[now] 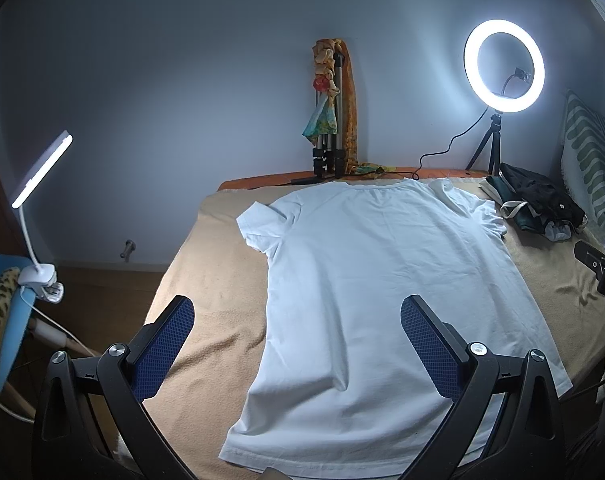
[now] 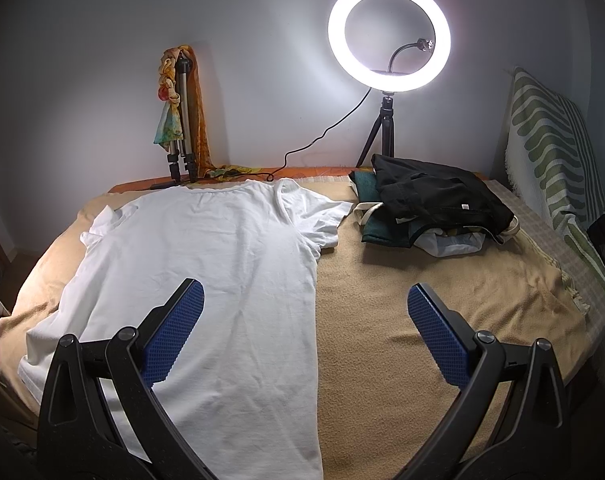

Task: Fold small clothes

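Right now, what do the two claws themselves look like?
The left claw and right claw match: black plastic frames with curved arms, round silver screw heads at the joints, and two flat fingers faced with blue dimpled pads. No cables, markings or sleeves show.

No text can be read; the black garment's small white tag is illegible.

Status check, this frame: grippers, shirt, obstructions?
Left gripper open, right gripper open, both empty. Shirt flat, unfolded. Clothes pile beside right sleeve, apart.
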Action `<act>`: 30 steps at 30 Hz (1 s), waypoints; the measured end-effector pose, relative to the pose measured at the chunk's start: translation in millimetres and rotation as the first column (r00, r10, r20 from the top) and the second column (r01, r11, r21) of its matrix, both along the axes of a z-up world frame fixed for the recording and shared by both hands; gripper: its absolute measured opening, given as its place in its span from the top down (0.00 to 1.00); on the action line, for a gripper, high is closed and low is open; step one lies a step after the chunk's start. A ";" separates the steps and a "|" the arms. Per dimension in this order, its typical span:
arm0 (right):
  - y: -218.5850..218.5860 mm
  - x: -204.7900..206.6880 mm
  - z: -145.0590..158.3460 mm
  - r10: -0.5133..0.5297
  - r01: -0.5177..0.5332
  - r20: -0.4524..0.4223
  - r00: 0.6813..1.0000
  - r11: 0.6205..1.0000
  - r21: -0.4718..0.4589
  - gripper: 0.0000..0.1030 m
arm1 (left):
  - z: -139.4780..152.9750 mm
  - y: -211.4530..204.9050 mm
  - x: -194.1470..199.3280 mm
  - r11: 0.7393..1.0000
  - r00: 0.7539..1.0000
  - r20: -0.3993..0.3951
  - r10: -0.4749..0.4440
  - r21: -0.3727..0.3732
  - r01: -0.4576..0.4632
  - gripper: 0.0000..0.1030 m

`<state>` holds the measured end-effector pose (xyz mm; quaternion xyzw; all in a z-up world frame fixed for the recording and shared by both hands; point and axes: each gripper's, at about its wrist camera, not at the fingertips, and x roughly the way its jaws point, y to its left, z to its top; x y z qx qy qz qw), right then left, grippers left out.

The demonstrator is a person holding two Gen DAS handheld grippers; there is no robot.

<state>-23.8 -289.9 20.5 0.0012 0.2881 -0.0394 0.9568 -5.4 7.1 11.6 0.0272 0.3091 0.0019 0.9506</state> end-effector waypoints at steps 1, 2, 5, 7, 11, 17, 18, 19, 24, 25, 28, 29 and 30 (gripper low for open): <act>0.1 0.3 0.1 0.000 0.000 -0.001 1.000 1.000 0.000 0.00 | 0.0 -0.5 -0.1 1.000 1.000 0.000 0.001 -0.001 -0.001 0.00; 0.7 0.7 0.3 -0.001 0.001 -0.001 1.000 1.000 0.001 0.00 | 0.0 0.0 0.4 1.000 1.000 0.000 0.002 -0.001 -0.002 0.00; 1.0 0.7 0.2 -0.001 0.001 -0.001 1.000 1.000 0.001 0.00 | -0.5 2.2 0.7 1.000 1.000 -0.001 0.005 -0.002 -0.005 0.00; 0.8 0.3 -0.2 -0.001 0.001 -0.001 1.000 1.000 0.001 0.00 | -0.6 3.1 0.8 1.000 1.000 0.000 0.006 -0.002 -0.006 0.00; 1.6 0.9 -0.1 -0.001 0.001 -0.001 1.000 1.000 0.002 0.00 | -0.6 3.3 0.9 1.000 1.000 -0.001 0.004 -0.002 -0.004 0.00; 2.2 1.3 -0.2 0.001 -0.001 -0.002 1.000 1.000 0.002 0.00 | -0.7 6.3 -0.2 1.000 1.000 0.000 0.006 0.000 -0.006 0.00; 1.8 1.1 -0.4 0.002 -0.002 -0.002 1.000 1.000 0.001 0.00 | -0.7 7.2 -0.1 1.000 1.000 -0.001 0.007 0.001 -0.007 0.00; 1.9 1.3 -0.3 0.002 -0.002 -0.003 1.000 1.000 0.002 0.00 | -0.9 8.6 -0.5 1.000 1.000 -0.001 0.009 0.001 -0.009 0.00; 5.3 2.5 -1.0 0.008 -0.008 -0.006 1.000 1.000 0.004 0.00 | -2.2 11.6 -2.6 1.000 1.000 -0.003 0.020 0.004 -0.020 0.00; 7.3 4.2 -1.3 0.010 -0.010 -0.008 1.000 1.000 0.003 0.00 | -2.8 13.8 -2.7 1.000 1.000 -0.004 0.023 0.005 -0.023 0.00; 13.4 8.6 -1.1 0.016 -0.016 -0.015 1.000 1.000 0.004 0.00 | -5.0 15.3 -2.8 1.000 1.000 -0.011 0.027 0.000 -0.027 0.00; 15.2 10.8 -0.2 0.020 -0.020 -0.020 1.000 1.000 0.008 0.00 | -6.2 17.5 -2.7 1.000 1.000 -0.014 0.028 -0.003 -0.028 0.00; 16.8 12.1 0.0 0.020 -0.020 -0.026 0.999 1.000 0.010 0.00 | -7.3 18.9 -2.4 0.999 0.999 -0.017 0.032 -0.003 -0.032 0.00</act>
